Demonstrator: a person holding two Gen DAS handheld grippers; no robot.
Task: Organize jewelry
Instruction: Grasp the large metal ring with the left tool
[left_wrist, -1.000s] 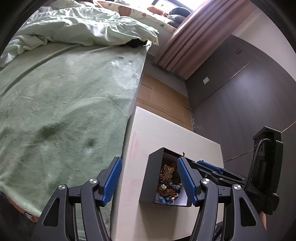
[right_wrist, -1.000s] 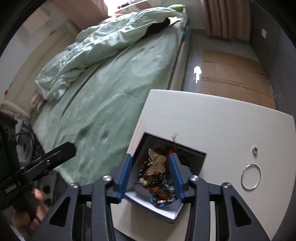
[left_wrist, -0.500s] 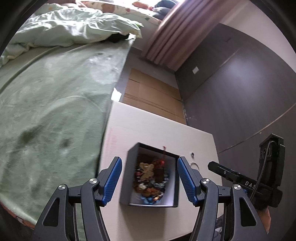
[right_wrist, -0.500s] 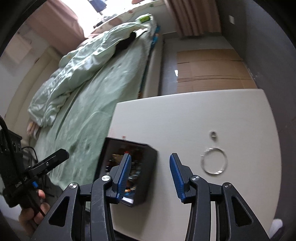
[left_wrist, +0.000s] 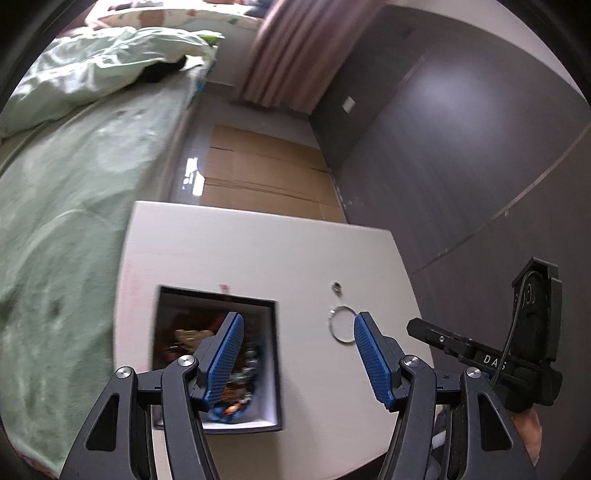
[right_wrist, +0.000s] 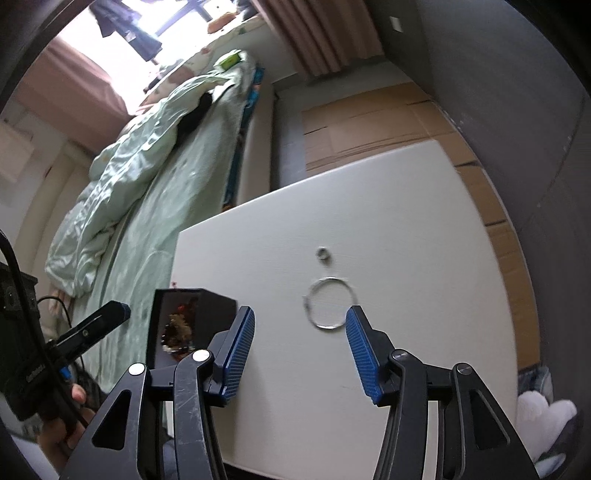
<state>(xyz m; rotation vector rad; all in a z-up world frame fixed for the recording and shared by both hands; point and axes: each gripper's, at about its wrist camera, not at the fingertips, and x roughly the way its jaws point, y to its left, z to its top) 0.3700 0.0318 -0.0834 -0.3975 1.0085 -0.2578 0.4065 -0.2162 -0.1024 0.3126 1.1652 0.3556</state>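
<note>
White table (left_wrist: 258, 258); right claw (left_wrist: 436, 332) body lettered "DAS", partly hidden.

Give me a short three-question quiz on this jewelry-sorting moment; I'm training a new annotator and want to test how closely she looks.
1. True or false: the large silver ring lies inside the black box.
2. Which is nearer the far edge of the white table: the large silver ring or the small ring?
3. Multiple choice: the right gripper is A) shut on the large ring, B) open above the table, C) shut on the box.

Key
1. False: it lies on the bare tabletop, to the right of the box and apart from it.
2. The small ring.
3. B: its blue fingers stand wide apart and hold nothing.
</note>
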